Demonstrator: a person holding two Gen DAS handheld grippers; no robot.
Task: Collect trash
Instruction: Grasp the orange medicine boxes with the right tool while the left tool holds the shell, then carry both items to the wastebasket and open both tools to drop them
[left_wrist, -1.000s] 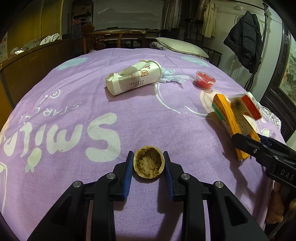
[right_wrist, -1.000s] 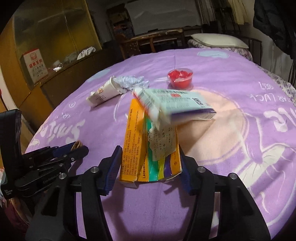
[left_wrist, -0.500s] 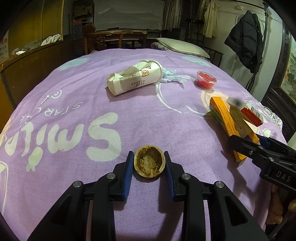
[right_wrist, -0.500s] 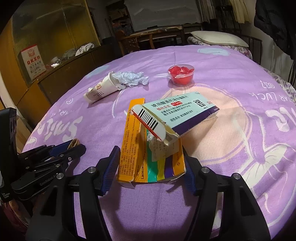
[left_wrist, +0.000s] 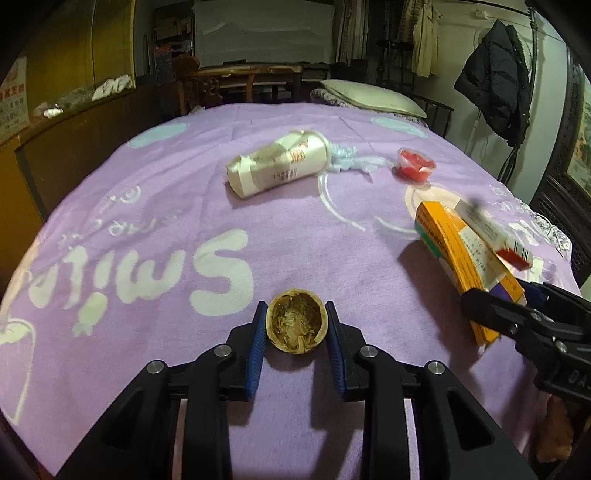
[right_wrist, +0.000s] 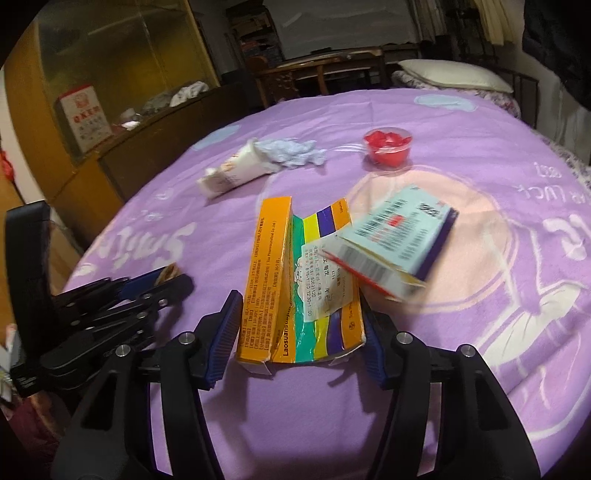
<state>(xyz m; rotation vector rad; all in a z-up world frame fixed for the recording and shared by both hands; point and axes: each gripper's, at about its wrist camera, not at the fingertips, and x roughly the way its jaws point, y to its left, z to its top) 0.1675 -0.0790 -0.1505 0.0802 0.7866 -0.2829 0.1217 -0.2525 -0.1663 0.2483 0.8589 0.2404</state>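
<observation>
My left gripper (left_wrist: 296, 326) is shut on a brown walnut shell half (left_wrist: 296, 325), holding it just over the purple tablecloth (left_wrist: 147, 229). My right gripper (right_wrist: 297, 328) is shut on a flattened orange medicine box (right_wrist: 295, 291), tilted up off the cloth; it also shows in the left wrist view (left_wrist: 458, 258). A pale blue and white medicine box (right_wrist: 397, 245) is blurred, sliding off the orange box to the right. The left gripper shows at the left of the right wrist view (right_wrist: 110, 310).
A crushed white paper cup (left_wrist: 277, 166) lies on its side at the far middle with crumpled pale blue tissue (left_wrist: 347, 155) at its mouth. A small clear cup of red pieces (left_wrist: 413, 168) stands far right. A wooden cabinet (right_wrist: 92, 155) borders the left.
The pale blue box has slid off the top of the orange box toward the right and tipped. The orange box has tilted. The left gripper and walnut shell stay still.
</observation>
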